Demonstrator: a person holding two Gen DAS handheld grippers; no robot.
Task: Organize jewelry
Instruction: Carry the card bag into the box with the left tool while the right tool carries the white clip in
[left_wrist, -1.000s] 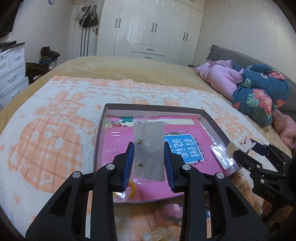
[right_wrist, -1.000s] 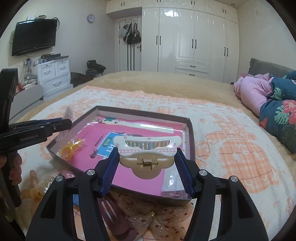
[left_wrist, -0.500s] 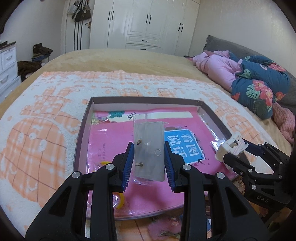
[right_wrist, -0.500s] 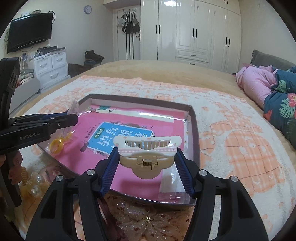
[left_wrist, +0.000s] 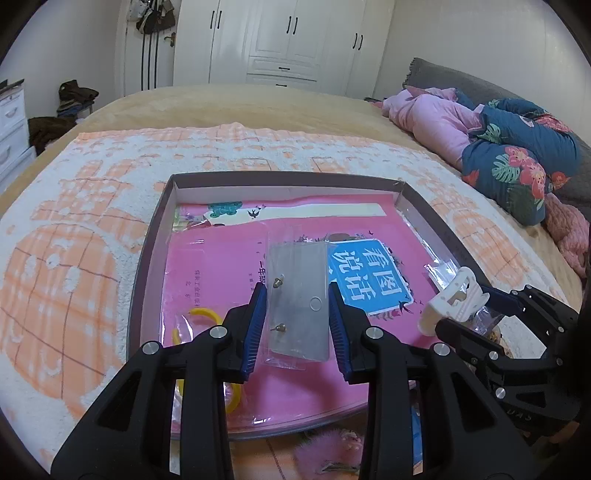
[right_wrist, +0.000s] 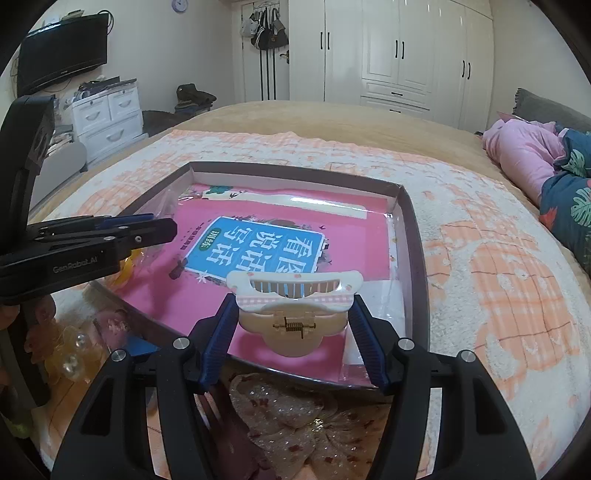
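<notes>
Left wrist view: left gripper (left_wrist: 297, 325) sits lower centre, fingers narrow and pinched on a clear bag (left_wrist: 298, 302) w/ two small studs on its left side, prob. earrings. Bag hangs over the box (left_wrist: 147, 258), a shallow dark-rimmed tray lying on an orange-and-white blanket (left_wrist: 74, 229) on the bed. Inside the box: pink book (left_wrist: 221, 266) under plastic film, blue label at centre right. Yellow ring (left_wrist: 201, 314) lies in the box's lower left, just beside the left finger. Right gripper (left_wrist: 469, 306) enters from lower right, holding a white clip (left_wrist: 456, 299) above the box's right edge. Pink fluffy item (left_wrist: 328, 448) at bottom centre, outside the box. Bedding pile (left_wrist: 498, 147) at upper right.

Right wrist view: right gripper (right_wrist: 295, 317) at lower centre, fingers at mid width, clamped on both ends of the clip (right_wrist: 293, 310); its spring faces the camera, teeth point up. Clip is over the box's (right_wrist: 413, 236) near right part, above the book (right_wrist: 207, 295). Left gripper (right_wrist: 162, 230) reaches in from the left edge over the box's left side; its bag barely shows from this angle. Sheer glittery bow (right_wrist: 295, 417) lies on the blanket (right_wrist: 498, 295) at bottom centre, just outside the box. Clear beads (right_wrist: 70, 358) at lower left. TV (right_wrist: 61, 51) upper left.
</notes>
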